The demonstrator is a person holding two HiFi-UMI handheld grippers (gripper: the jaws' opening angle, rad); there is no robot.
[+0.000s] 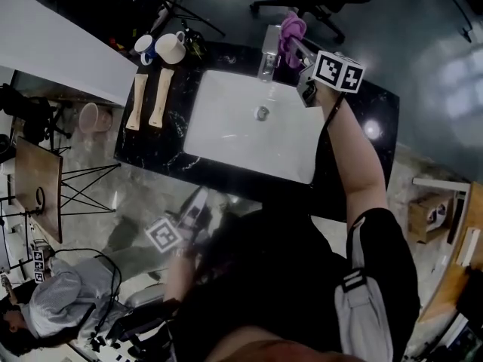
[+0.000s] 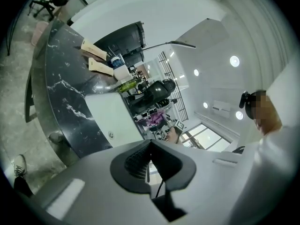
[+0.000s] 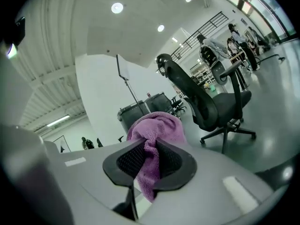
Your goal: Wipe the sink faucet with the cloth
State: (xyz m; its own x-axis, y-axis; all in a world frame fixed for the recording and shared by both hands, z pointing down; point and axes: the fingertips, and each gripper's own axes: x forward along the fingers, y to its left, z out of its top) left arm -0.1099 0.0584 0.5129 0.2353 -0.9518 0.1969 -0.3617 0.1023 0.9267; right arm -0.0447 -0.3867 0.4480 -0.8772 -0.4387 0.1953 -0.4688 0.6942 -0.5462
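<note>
By the faucet (image 1: 269, 53), right gripper (image 3: 151, 150) clamps cloth (image 3: 157, 125) (left gripper (image 2: 150, 159) closed, empty; mugs (image 1: 170, 48) nearby).

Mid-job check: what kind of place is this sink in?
Probably a test counter in an open office or lab hall, not a real bathroom: a white sink in a freestanding black marble counter, an office chair beyond, and a high ceiling with round lights.

Purple cloth (image 3: 157, 128), white sink (image 1: 226, 127), black white-veined counter (image 1: 153, 146), black-and-white marker cube (image 1: 337, 72), white mug (image 1: 170, 48), black office chair (image 3: 213, 104)
</note>
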